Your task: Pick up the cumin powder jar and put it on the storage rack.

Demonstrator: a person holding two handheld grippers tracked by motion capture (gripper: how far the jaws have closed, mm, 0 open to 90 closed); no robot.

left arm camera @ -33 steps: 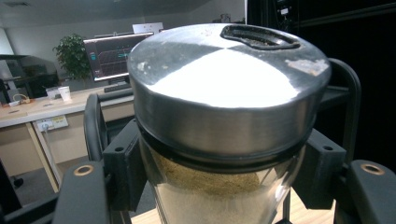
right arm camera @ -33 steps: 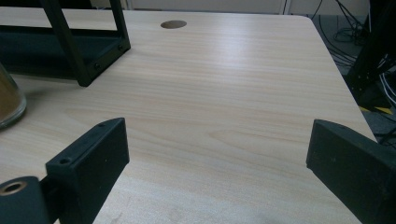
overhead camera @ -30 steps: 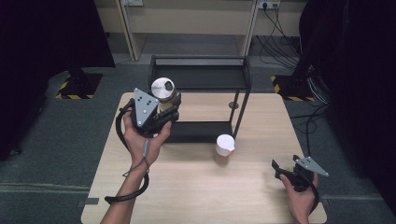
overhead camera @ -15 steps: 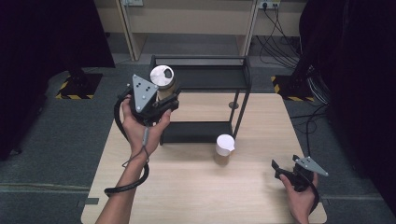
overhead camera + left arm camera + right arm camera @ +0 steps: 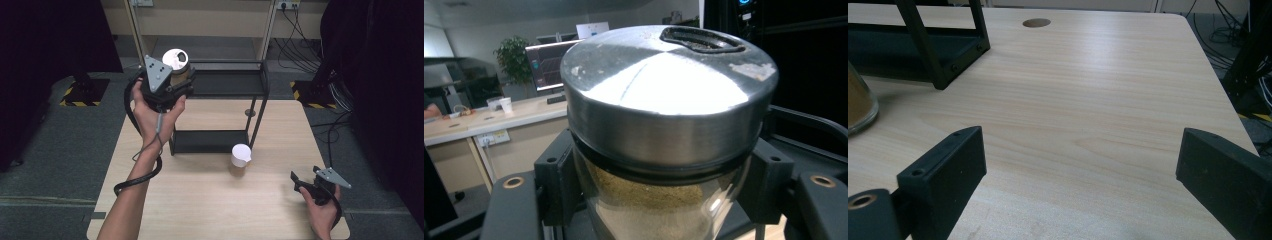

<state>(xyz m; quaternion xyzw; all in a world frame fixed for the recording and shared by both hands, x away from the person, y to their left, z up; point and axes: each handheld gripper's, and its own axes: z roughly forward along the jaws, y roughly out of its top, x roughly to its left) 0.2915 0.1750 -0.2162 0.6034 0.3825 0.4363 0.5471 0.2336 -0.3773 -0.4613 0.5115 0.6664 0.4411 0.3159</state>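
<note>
A glass jar (image 5: 659,205) of brown granules with a shiny metal lid (image 5: 175,59) sits upright between the jaws of my left gripper (image 5: 176,84), which is shut on its body just under the lid. The hand holds it in the air beside the top left corner of a black two-shelf rack (image 5: 227,82). A second jar with a white lid (image 5: 241,156) stands on the table in front of the rack. My right gripper (image 5: 306,183) rests low at the table's front right, jaws wide open with bare wood between them (image 5: 1083,160); that jar's glass edge (image 5: 858,105) shows far left.
The light wooden table (image 5: 210,200) has a round cable hole (image 5: 1037,22) behind the rack's right legs. The rack's lower shelf (image 5: 210,141) lies near the tabletop. Cables and dark stands lie on the floor beyond the table's far right.
My left hand has lifted the metal-lidded jar higher, up to the level of the rack's top shelf. The right gripper has stayed where it was.
</note>
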